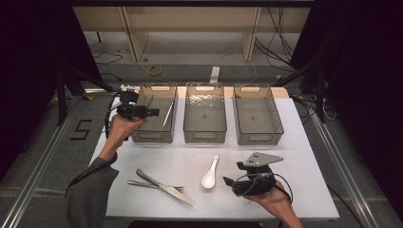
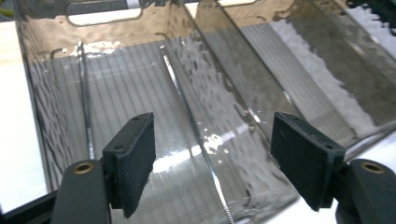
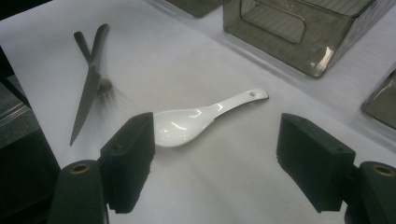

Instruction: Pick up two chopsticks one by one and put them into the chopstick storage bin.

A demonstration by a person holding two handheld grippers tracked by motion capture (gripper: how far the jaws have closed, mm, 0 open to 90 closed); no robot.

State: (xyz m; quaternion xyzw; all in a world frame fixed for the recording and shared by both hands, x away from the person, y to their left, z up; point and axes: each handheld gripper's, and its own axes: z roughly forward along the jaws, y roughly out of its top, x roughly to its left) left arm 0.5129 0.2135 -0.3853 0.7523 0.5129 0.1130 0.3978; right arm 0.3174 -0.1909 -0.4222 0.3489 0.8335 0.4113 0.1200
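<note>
Over the left bin (image 1: 154,118) the left claw (image 1: 154,112) hangs wide open, nothing between its pads; a thin utensil (image 1: 167,115) leans inside, its type hard to tell through the rippled wall. Right claw (image 1: 228,181) gapes empty near the white spoon (image 1: 210,174) on the bench (image 1: 304,156); knife (image 1: 164,186) crosses fork (image 1: 154,185), tines partly hidden

Fork (image 1: 154,185) partly under knife (image 1: 166,187)

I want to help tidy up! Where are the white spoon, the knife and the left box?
white spoon (image 3: 180,125), right gripper view, on its bowl.
knife (image 1: 167,188), high view, on its blade.
left box (image 1: 153,137), high view, on its near wall.
</note>
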